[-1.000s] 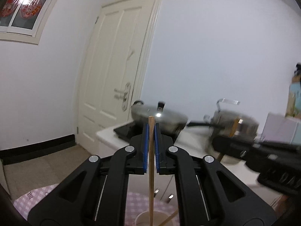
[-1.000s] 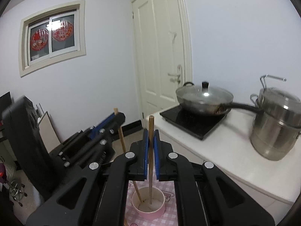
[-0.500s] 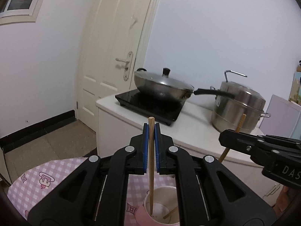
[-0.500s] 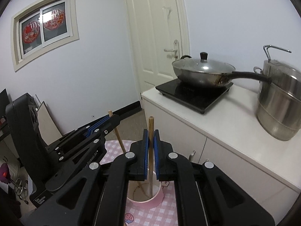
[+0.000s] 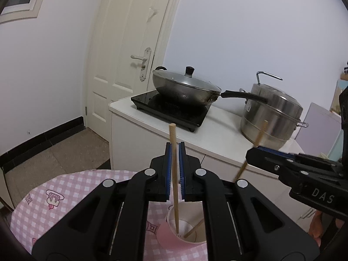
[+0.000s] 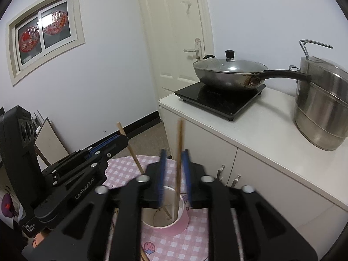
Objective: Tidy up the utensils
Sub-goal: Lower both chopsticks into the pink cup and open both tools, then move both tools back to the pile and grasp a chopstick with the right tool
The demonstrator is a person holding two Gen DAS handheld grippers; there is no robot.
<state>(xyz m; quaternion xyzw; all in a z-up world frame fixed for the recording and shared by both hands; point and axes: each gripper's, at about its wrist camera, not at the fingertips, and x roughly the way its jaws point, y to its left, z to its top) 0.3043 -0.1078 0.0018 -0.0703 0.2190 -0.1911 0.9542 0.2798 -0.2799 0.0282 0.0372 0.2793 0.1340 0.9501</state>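
- While both grippers hang over the pink checked table [image 5: 71,187], each has a wooden chopstick between its blue pads, running lengthwise up and down.
- Left gripper [image 5: 175,169]: jaws closed tight on its chopstick [image 5: 174,174]. This stick stands nearly upright, its blunt top poking above the fingertips and its lower tip down inside the cup [image 5: 187,230] just below the gripper.
- Right gripper [image 6: 175,174]: its jaws have just been opening, and the pads now stand apart from the chopstick [image 6: 178,165] between them. That stick is blurred, tilted slightly, top end above the pads, bottom end inside the cup [image 6: 163,213].
- Seen from the left wrist, the right gripper [image 5: 256,154] sits to the right, its stick [image 5: 252,150] slanting down and left into the cup.
- Seen from the right wrist, the left gripper [image 6: 121,141] sits to the left, its stick [image 6: 130,148] slanting down and right into the same cup.
- Beyond both grippers, a white counter [image 6: 256,126] carries a lidded wok [image 6: 230,71] and a steel pot [image 6: 324,106].
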